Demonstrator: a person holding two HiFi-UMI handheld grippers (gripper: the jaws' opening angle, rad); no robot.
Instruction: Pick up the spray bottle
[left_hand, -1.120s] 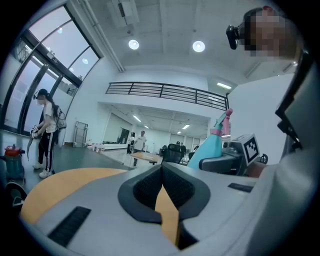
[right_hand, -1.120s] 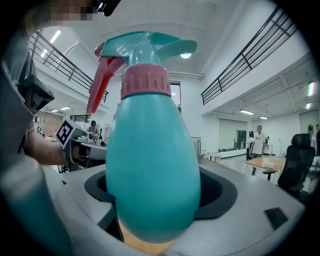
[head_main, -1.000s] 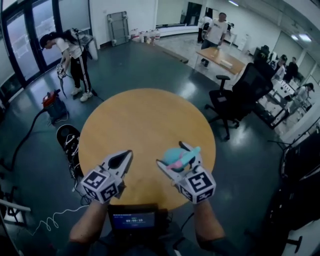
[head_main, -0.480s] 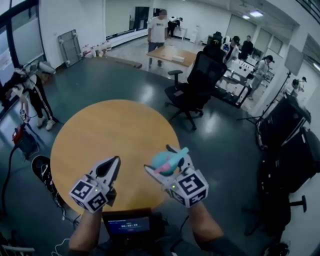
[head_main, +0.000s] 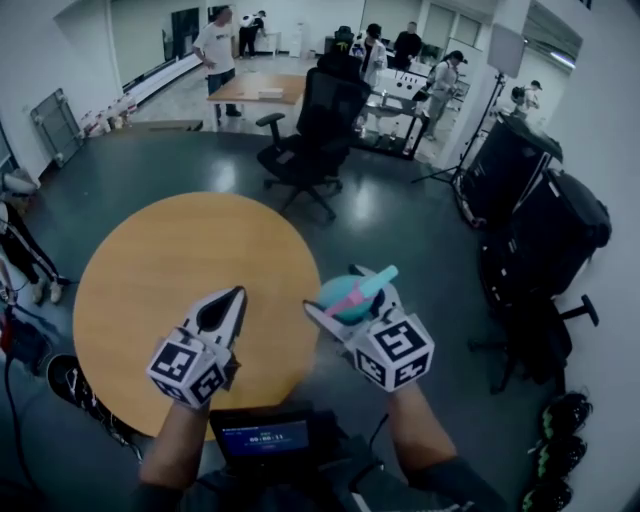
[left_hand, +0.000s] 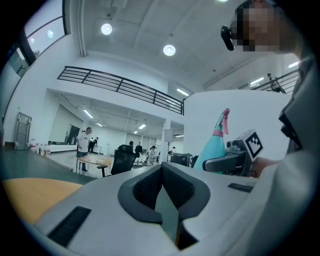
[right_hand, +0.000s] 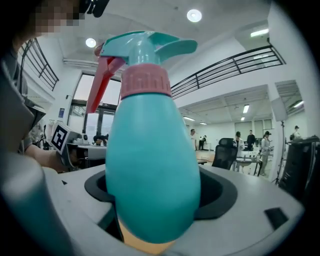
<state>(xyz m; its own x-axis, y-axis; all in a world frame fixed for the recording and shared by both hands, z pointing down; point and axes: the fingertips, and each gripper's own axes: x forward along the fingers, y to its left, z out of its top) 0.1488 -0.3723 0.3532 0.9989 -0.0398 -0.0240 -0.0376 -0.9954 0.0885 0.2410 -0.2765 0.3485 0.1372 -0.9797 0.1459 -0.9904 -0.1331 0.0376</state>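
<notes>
The right gripper (head_main: 352, 300) pinches the teal plastic spray bottle (head_main: 338, 297) by its rounded belly, aloft at the right edge of the round wooden table (head_main: 170, 255), while the left gripper (head_main: 228, 306) is pressed together empty; a jolt could squeeze that slick taper out.

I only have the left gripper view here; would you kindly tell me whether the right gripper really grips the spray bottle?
Observer: Yes. In the right gripper view, the spray bottle has its teal body clamped between the wide-set jaws of the right gripper.
Operator: Thank you. Is it above the table?
Observer: In the head view the bottle shows just past the edge of the round table, over dark floor.
</notes>
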